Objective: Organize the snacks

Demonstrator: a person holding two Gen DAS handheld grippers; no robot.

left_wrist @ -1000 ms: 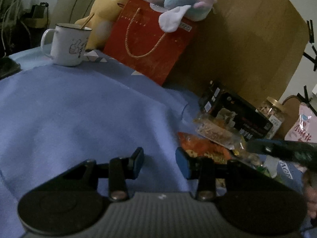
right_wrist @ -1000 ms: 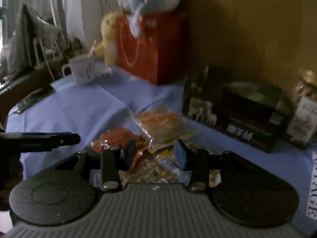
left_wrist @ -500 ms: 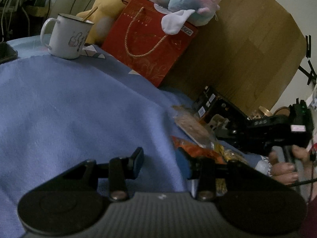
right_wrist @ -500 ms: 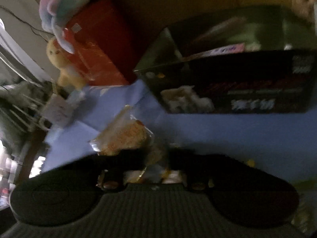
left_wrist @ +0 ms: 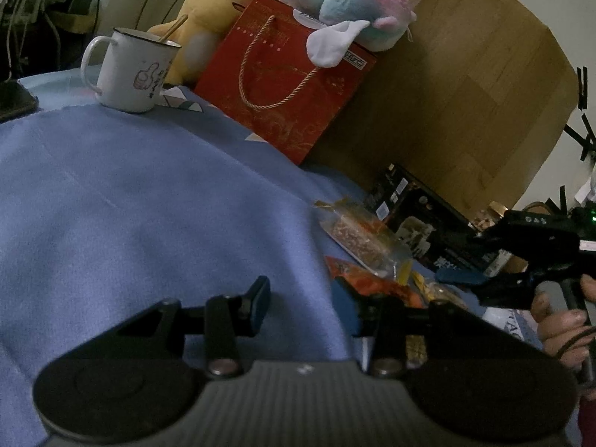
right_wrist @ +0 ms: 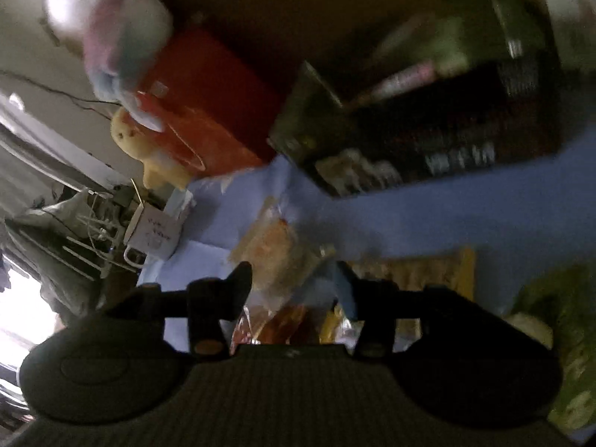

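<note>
Several snack packets lie in a heap on the blue cloth [left_wrist: 130, 201]: a clear packet of brown-orange snack [left_wrist: 363, 236] [right_wrist: 273, 251], and an orange packet [left_wrist: 372, 283] nearer to me. My left gripper [left_wrist: 300, 298] hovers over bare cloth just left of the heap, open and holding nothing. My right gripper [right_wrist: 292, 283], held in a person's hand [left_wrist: 558, 320], is rolled on its side low over the heap. Its jaws are opening, the clear packet's near end lies between the fingertips, and the pads do not press on it. The right wrist view is blurred.
A black snack box [left_wrist: 421, 223] [right_wrist: 428, 130] stands behind the heap against a wooden board. A red gift bag [left_wrist: 290, 89] with a pastel plush [left_wrist: 357, 18], a yellow duck plush [left_wrist: 208, 18] and a white mug [left_wrist: 130, 70] stand at the back. A green packet [right_wrist: 558, 335] lies lower right.
The right gripper has rolled onto its side and closed in low over the snack heap, coming into the left wrist view from the right. The left gripper has stayed put, still open.
</note>
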